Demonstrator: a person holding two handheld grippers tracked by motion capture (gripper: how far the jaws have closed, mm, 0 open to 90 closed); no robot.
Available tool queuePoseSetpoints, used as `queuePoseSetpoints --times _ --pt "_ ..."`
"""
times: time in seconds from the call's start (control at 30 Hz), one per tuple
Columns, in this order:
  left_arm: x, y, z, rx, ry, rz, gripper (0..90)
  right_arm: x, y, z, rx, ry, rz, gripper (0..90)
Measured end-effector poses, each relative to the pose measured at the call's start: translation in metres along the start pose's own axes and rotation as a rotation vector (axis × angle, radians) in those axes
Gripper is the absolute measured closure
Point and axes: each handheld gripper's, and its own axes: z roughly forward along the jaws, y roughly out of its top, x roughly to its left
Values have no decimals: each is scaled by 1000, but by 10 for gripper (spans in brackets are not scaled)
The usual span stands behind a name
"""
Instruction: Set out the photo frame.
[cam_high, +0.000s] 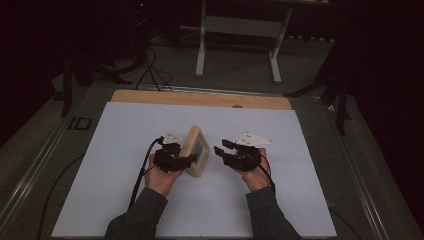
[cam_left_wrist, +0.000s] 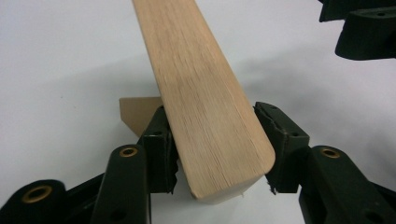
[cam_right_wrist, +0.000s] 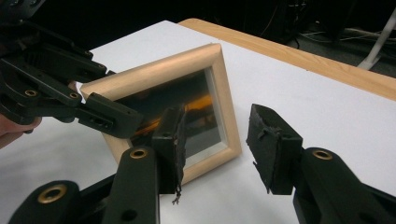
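Note:
A small light-wood picture frame (cam_high: 195, 151) with a dark glass front stands tilted on the white sheet (cam_high: 125, 200). My left gripper (cam_high: 182, 157) is shut on its side edge. In the left gripper view the wooden edge (cam_left_wrist: 205, 93) sits between both pads (cam_left_wrist: 159, 149), and the frame's back prop (cam_left_wrist: 137, 112) shows behind. My right gripper (cam_high: 225, 147) hovers open just right of the frame with nothing between its fingers. In the right gripper view the frame (cam_right_wrist: 205, 60) faces the camera, its glass (cam_right_wrist: 196, 102) partly behind the left jaw, and the left gripper (cam_right_wrist: 56, 88) holds its left side.
The white sheet covers a wooden tabletop whose far edge (cam_high: 200, 98) shows bare. Beyond the table, white stand legs (cam_high: 200, 55) and cables (cam_high: 150, 70) lie on the dark floor. Metal rails (cam_high: 30, 170) run along the table's sides.

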Motion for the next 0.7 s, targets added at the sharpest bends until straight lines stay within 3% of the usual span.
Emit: queuePoseSetpoints --times 0.4,0.47,0.7 --pt "-7 -1 0 0 -35 51 595 -1 1 -2 -10 -20 3 590" --pt "-10 -2 -1 3 -33 81 596 -2 1 -3 -18 -34 3 623" --pt "-15 -4 -3 6 -26 131 597 0 2 -4 -24 -50 -10 769"
